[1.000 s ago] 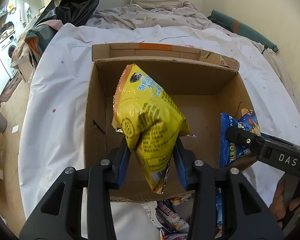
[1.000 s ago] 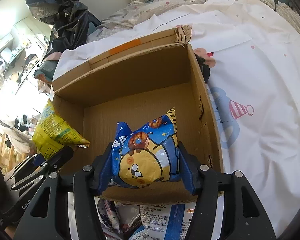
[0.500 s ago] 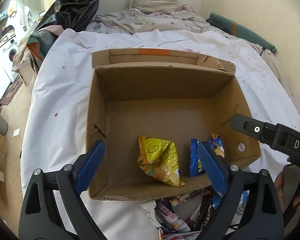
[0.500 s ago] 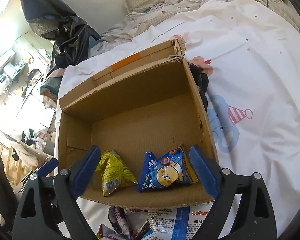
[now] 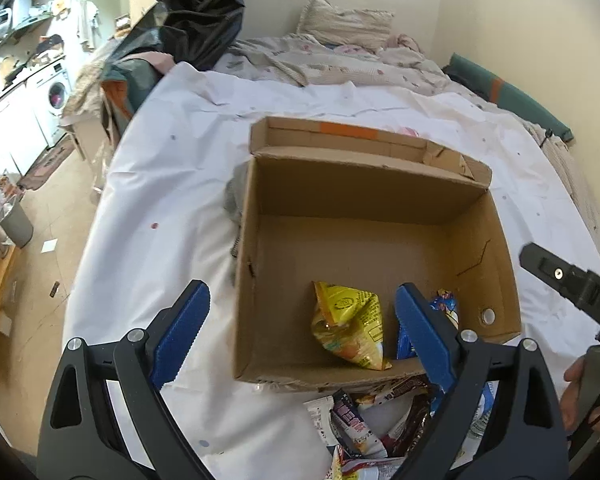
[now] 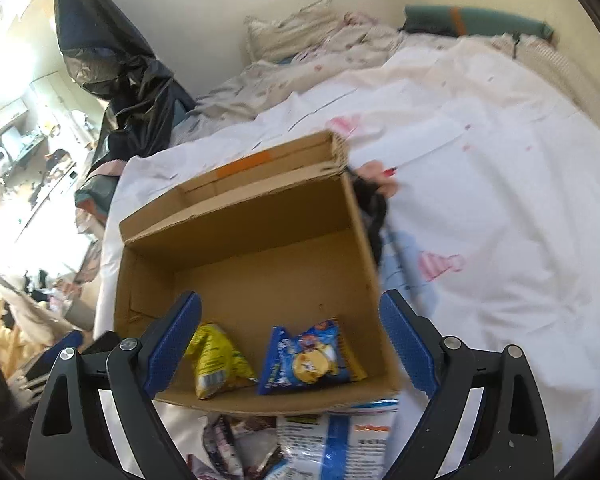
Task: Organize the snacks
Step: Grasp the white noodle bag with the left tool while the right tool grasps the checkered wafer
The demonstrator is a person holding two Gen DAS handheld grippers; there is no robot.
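Both tongs withdrawn, yellow packet upright

Left gripper was held with jaws spread wide, nothing gripped between the blue pads; both black finger arms were seen angled outward from the bottom of the left wrist view. Right gripper was likewise held with jaws fully spread and nothing clamped, blue pads facing inward. Part of the right gripper's black body was seen at the right edge of the left wrist view, with the person's right hand wrapped around its handle. The left gripper's body was only partly made out at the lower left of the right wrist view.
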